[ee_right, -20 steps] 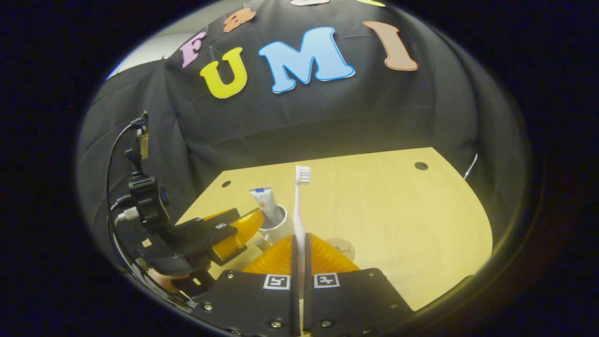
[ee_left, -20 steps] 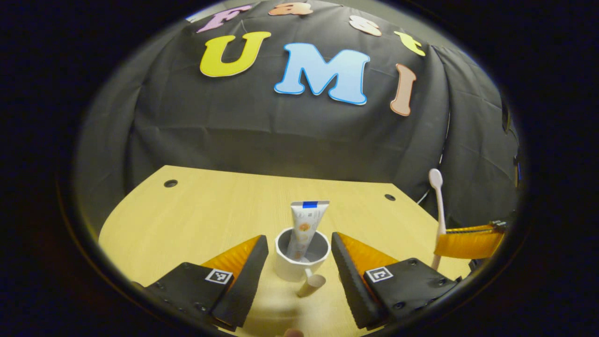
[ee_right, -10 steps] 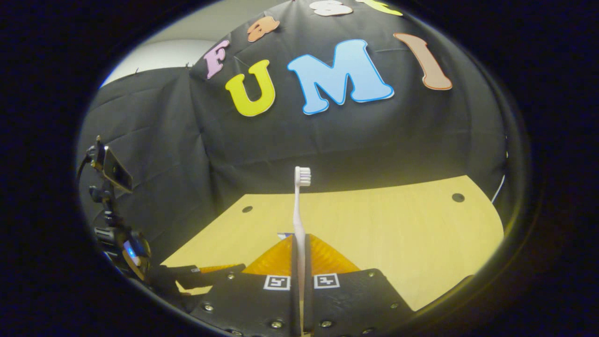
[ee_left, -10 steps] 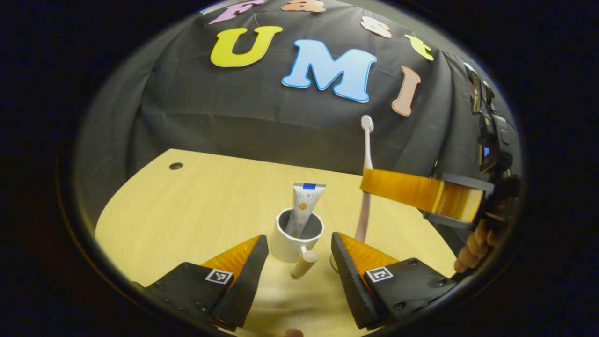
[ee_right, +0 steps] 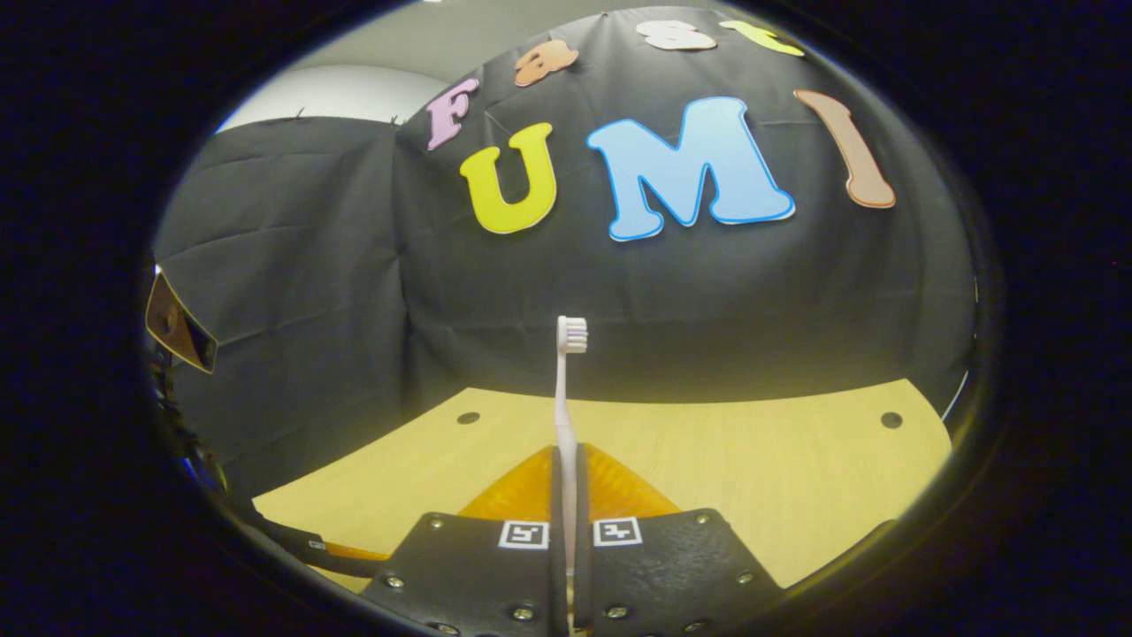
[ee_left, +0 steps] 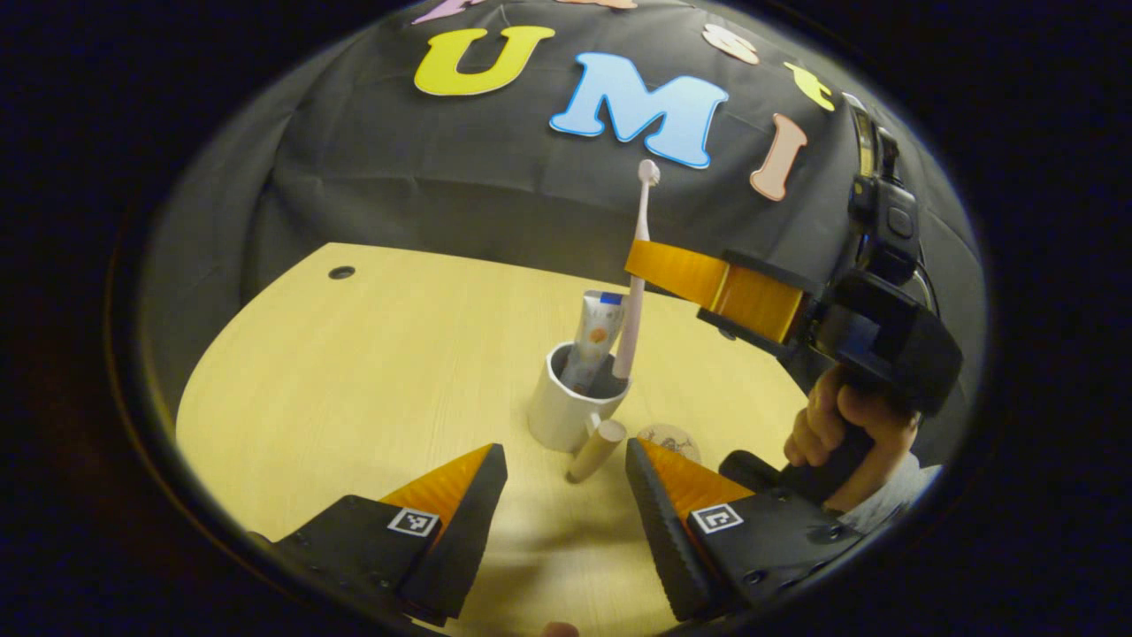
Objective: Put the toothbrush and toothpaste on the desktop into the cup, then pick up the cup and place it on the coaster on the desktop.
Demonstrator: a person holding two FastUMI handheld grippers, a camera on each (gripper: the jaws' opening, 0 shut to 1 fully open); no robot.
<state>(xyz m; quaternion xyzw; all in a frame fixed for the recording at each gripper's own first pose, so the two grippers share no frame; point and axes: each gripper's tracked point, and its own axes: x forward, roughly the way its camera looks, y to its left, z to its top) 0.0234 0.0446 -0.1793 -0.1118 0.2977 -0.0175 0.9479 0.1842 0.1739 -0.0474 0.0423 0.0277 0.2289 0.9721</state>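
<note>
A white cup (ee_left: 559, 410) with a wooden handle (ee_left: 596, 450) stands on the desktop, with the toothpaste tube (ee_left: 591, 339) upright inside it. In the left gripper view my right gripper (ee_left: 638, 263) is shut on the pale toothbrush (ee_left: 633, 283), held upright, its lower end at the cup's mouth. The right gripper view shows the toothbrush (ee_right: 564, 398) rising from between the shut fingers of my right gripper (ee_right: 566, 456). My left gripper (ee_left: 566, 460) is open in front of the cup, apart from it. A round coaster (ee_left: 668, 437) lies just right of the cup.
The wooden desktop (ee_left: 371, 354) has small round holes (ee_left: 341, 272) near its far edge. A hand (ee_left: 840, 433) holds the right gripper's handle at the right. The black booth cloth (ee_right: 707, 292) hangs close behind the desk.
My right gripper has carried the toothbrush leftward to above the cup and lowered its end to the cup's mouth. My left gripper has drawn back from the cup.
</note>
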